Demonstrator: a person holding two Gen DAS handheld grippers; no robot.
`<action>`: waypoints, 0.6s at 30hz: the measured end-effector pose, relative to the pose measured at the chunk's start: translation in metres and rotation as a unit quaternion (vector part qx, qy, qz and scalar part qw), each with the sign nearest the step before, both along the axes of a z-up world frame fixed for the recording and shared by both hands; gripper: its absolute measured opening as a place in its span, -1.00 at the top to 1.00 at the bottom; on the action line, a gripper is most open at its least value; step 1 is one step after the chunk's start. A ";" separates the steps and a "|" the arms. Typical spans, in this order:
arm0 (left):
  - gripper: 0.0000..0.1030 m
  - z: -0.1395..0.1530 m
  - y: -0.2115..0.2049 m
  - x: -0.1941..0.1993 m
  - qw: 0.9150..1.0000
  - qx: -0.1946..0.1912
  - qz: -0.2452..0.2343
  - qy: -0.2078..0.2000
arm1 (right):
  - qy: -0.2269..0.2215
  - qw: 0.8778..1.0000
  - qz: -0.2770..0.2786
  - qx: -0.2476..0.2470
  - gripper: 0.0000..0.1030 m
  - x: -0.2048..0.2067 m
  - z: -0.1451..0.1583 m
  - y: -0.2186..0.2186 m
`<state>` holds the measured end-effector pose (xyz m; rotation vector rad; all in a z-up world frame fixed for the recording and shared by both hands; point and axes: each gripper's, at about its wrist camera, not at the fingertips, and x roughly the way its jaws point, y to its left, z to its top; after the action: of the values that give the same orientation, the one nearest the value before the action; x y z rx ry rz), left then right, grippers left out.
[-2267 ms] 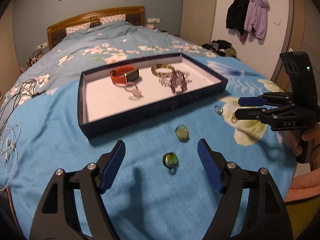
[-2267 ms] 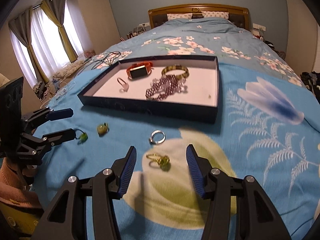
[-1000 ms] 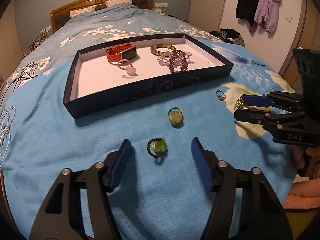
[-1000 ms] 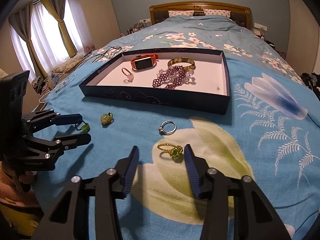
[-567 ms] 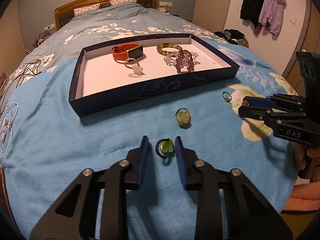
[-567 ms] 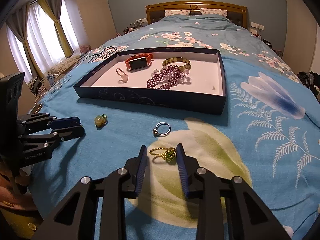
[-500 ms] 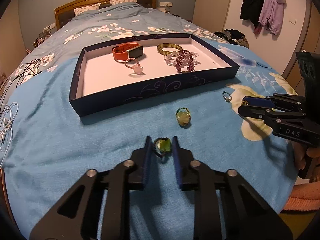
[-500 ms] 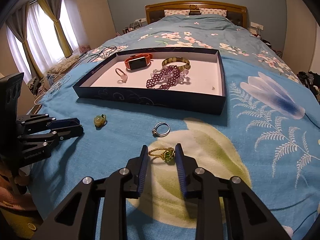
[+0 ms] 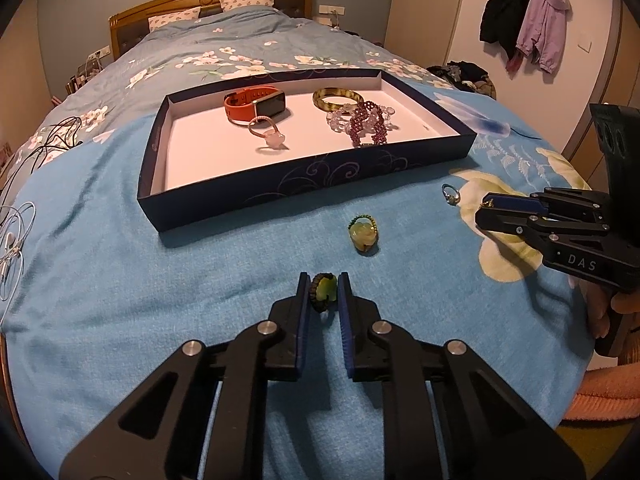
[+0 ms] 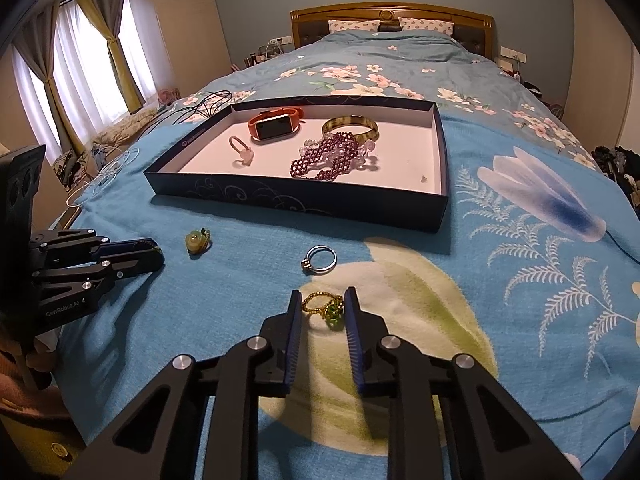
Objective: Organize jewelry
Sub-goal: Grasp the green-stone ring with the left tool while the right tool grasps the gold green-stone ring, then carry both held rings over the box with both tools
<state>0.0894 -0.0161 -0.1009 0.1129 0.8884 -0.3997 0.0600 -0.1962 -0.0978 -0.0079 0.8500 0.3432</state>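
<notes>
Presently both grippers are down on the bed, each at its own ring. Left gripper [image 9: 324, 294]: jaws closing, blue pads hard against the dark beaded ring with the green stone [image 9: 323, 291], which sits between the tips on the blue bedspread [image 9: 160, 300]. Right gripper [image 10: 320, 308]: jaws closing around the gold beaded ring with a green bead [image 10: 325, 307]; a sliver of gap may remain on either side, hard to judge from this angle.

Loose on the spread: a pale green stone ring [image 9: 363, 234] and a silver ring [image 10: 319, 259], both between the grippers and the tray.

Navy tray [image 9: 280, 184], white inside, already holds an orange smartwatch [image 9: 255, 104], a pink ring [image 9: 270, 136], a green bangle [image 9: 338, 98] and a purple beaded bracelet [image 9: 366, 124].

Handling, as judged: rings are light, small, and beaded bands probably flex and roll. Best taken across the stone or widest part, pads square, gentle squeeze. Soft bedding gives underneath, so a ring may sink or tip out of the pinch.
</notes>
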 end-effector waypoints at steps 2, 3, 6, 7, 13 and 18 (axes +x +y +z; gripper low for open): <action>0.73 0.001 0.000 0.000 1.000 -0.002 0.001 -0.001 | -0.001 1.000 0.001 0.001 0.66 0.000 0.001 -0.001; 0.73 0.001 0.001 0.000 1.000 -0.003 0.001 -0.002 | -0.002 1.000 0.002 0.001 0.67 -0.001 0.002 -0.001; 0.73 0.002 0.002 0.000 1.000 -0.006 0.004 -0.004 | -0.004 1.000 0.003 0.007 0.67 -0.002 0.005 -0.003; 0.73 0.003 0.002 0.000 1.000 -0.006 0.004 -0.005 | -0.006 1.000 0.002 0.008 0.67 -0.002 0.006 -0.003; 0.73 0.006 0.005 0.000 1.000 -0.010 0.005 -0.014 | -0.014 1.000 0.008 0.017 0.67 -0.005 0.011 -0.003; 0.73 0.009 0.007 0.000 1.000 -0.014 0.006 -0.018 | -0.023 0.999 0.010 0.023 0.67 -0.006 0.017 -0.003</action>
<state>0.0892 -0.0094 -0.0918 0.0889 0.8479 -0.3972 0.0536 -0.1988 -0.0813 0.0186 0.7965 0.3805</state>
